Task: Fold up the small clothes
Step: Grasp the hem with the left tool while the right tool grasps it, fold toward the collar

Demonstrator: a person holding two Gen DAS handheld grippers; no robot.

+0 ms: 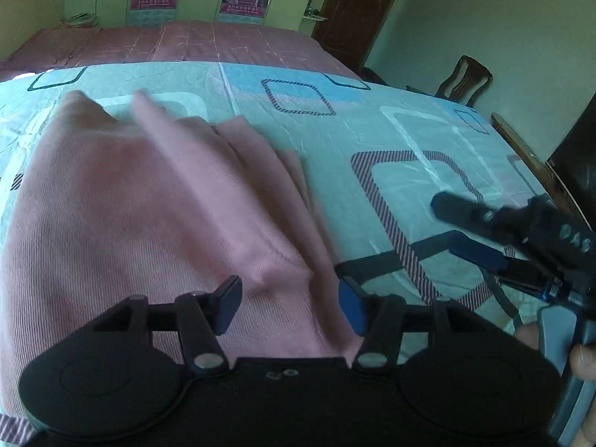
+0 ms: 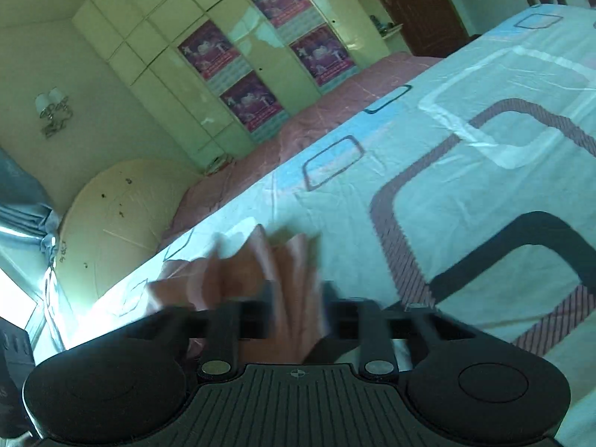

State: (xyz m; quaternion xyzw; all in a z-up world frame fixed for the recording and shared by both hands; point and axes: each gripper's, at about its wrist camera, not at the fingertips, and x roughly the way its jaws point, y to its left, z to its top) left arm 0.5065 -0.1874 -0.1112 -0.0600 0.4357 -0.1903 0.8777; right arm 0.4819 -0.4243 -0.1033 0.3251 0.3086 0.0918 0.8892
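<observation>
A pink ribbed garment (image 1: 141,216) lies on the light blue patterned bedsheet (image 1: 428,138), bunched in folds toward the far side. My left gripper (image 1: 288,303) is open just above the garment's near right edge; cloth shows between its blue pads but is not pinched. My right gripper (image 1: 458,231) shows at the right of the left wrist view, over bare sheet, apart from the garment. In the right wrist view my right gripper (image 2: 296,298) is blurred by motion, with the garment (image 2: 268,264) showing between and beyond its fingers; whether it holds the cloth is unclear.
A maroon quilt (image 1: 186,43) covers the far half of the bed. Cream wardrobes with posters (image 2: 260,70) line the far wall. A wooden chair (image 1: 465,80) and a brown door (image 1: 357,11) stand at the right. A dark object (image 1: 577,171) borders the bed's right edge.
</observation>
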